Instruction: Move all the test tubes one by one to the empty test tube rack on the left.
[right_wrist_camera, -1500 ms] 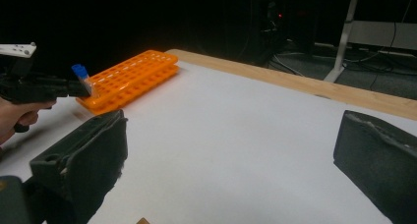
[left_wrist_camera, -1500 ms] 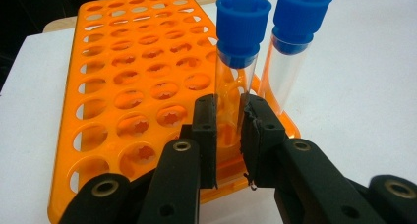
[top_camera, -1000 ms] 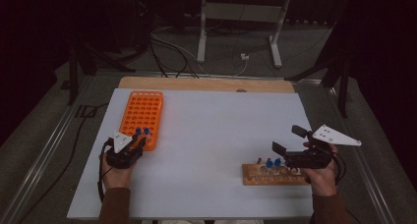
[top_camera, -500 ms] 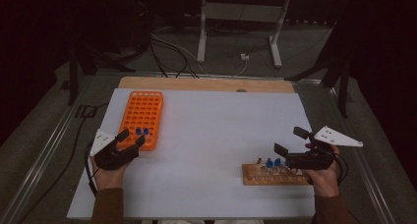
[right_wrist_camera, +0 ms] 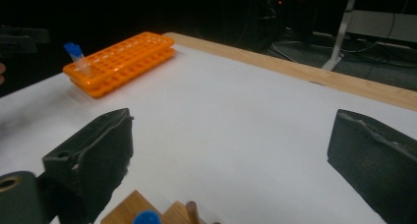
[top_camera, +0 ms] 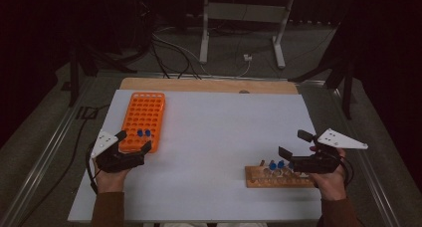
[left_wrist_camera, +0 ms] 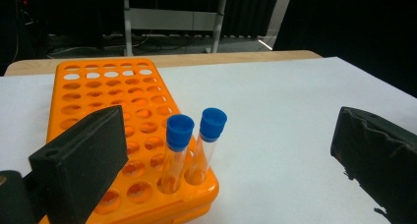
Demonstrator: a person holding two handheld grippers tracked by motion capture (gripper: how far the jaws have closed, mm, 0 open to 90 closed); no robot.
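Left gripper view: two blue-capped tubes [left_wrist_camera: 189,150] upright in orange rack [left_wrist_camera: 113,101]

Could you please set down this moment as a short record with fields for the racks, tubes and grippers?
orange rack: far left of the white table
blue-capped tubes: two, upright, side by side in the orange rack's near rows
wooden rack: near right, holds blue-capped tubes
left gripper: open, empty, just before the orange rack
right gripper: open, empty, over the wooden rack
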